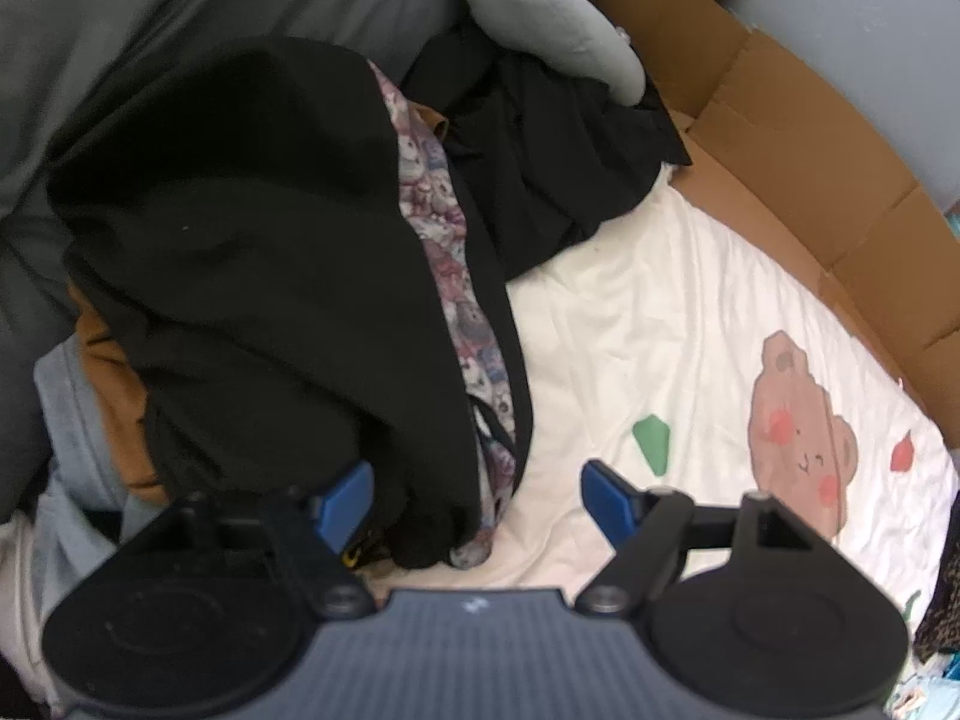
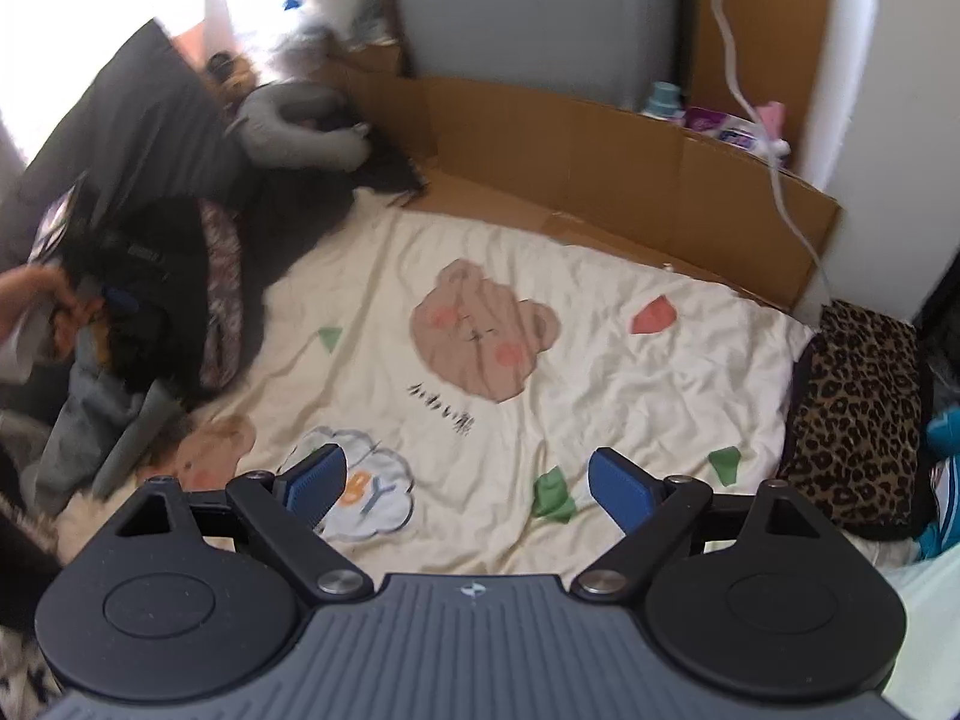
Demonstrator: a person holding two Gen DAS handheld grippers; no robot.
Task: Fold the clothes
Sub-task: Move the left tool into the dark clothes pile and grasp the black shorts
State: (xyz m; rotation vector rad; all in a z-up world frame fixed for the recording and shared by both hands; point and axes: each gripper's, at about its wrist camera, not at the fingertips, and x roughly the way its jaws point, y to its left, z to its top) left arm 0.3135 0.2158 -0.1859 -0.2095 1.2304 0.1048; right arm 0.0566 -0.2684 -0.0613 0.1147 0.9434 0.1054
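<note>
A heap of clothes lies on the left of a white bear-print blanket (image 1: 648,312). On top is a black garment (image 1: 258,276), with a purple patterned cloth (image 1: 441,240) along its right edge and a brown garment (image 1: 114,384) under it. My left gripper (image 1: 477,501) points down at the near end of this heap. It is open, and the black garment's edge and the patterned cloth lie between its blue pads (image 1: 348,504). My right gripper (image 2: 474,492) hangs open over the bare blanket (image 2: 600,372) with nothing between its fingers. The heap (image 2: 180,300) is at the far left in the right wrist view.
Flattened cardboard (image 1: 780,138) lines the far edge of the blanket against the wall. A grey pillow (image 1: 540,18) and more dark clothes (image 1: 552,168) lie behind the heap. A leopard-print cushion (image 2: 852,420) sits at the blanket's right end. A person's hand (image 2: 30,294) shows at the far left.
</note>
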